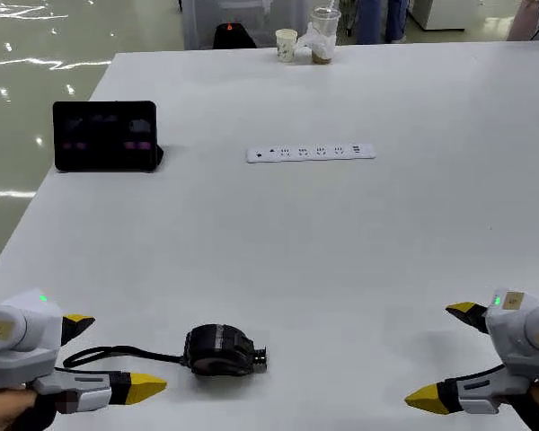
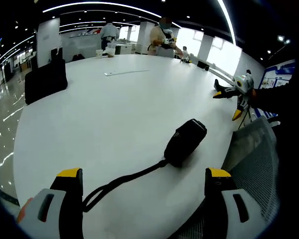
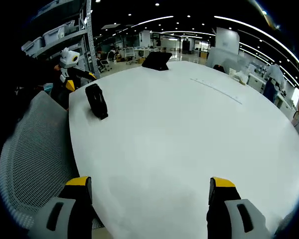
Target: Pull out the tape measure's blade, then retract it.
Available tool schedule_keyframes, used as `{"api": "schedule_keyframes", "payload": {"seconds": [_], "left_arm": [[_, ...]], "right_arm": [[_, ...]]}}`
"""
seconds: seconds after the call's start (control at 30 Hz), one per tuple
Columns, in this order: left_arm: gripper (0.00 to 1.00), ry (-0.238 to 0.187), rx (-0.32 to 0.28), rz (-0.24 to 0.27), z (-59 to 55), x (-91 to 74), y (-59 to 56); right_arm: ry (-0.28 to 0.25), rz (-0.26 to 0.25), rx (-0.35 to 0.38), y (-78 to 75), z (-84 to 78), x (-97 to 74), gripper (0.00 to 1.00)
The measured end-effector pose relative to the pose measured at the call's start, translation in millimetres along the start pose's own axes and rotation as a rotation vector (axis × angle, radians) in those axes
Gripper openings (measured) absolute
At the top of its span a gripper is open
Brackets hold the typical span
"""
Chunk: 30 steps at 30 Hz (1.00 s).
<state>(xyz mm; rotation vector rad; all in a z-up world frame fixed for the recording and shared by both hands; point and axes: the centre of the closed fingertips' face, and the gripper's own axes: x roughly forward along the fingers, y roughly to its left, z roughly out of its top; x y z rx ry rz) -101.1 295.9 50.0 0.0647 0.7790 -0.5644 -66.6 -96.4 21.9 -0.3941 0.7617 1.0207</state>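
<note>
Bench (image 1: pixel 341 251), white top. Tape measure (image 1: pixel 223 350) lies on its side close to the near edge, toward the near left corner. Its case is black, and the blade's hook sits at the case mouth, facing the right side of the bench. A black wrist strap (image 1: pixel 117 356) trails from the case toward the left edge. Left gripper (image 1: pixel 126 352) is held low at the near left corner and points across the bench toward the case. Its yellow-tipped jaws are spread wide and touch nothing. In the left gripper view the tape measure (image 2: pixel 186 142) lies ahead of the left gripper (image 2: pixel 144 174), and the strap runs back between the two jaws. Right gripper (image 1: pixel 429 353) is held at the near right corner, well apart from the tape measure and pointing left along the near edge. Its jaws are also spread, with nothing between them. In the right gripper view the bare bench top lies between the jaws of the right gripper (image 3: pixel 147 181), and the tape measure (image 3: pixel 96 100) is far off near the bench edge. A dark tablet (image 1: pixel 105 136) stands near the left edge. A white power strip (image 1: pixel 311 153) lies mid-bench. Two cups (image 1: pixel 287 45) stand at the far edge.
</note>
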Motion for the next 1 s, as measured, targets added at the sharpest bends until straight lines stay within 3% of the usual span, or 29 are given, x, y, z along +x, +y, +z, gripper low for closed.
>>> {"api": "schedule_keyframes", "payload": {"seconds": [0.1,0.27,0.53,0.57,1.0], "left_arm": [[0.99,0.0,-0.013,0.004,-0.8,-5.1,4.6],[0.99,0.01,-0.006,0.011,-4.4,-9.3,10.0],[0.99,0.026,-0.007,0.013,-8.0,-11.1,15.8],[0.99,0.033,-0.024,-0.006,-9.0,-11.4,12.8],[0.99,0.038,-0.008,0.008,-14.5,-14.5,15.4]], "right_arm": [[0.004,-0.015,0.04,-4.5,-6.2,-9.6,0.99],[0.005,-0.038,0.045,-13.8,-12.6,-21.4,0.99],[0.017,-0.041,0.046,-15.0,-19.2,-24.3,0.99],[0.017,-0.04,0.044,-14.1,-19.4,-24.2,0.99],[0.019,-0.031,0.044,-10.8,-20.9,-24.9,0.99]]}}
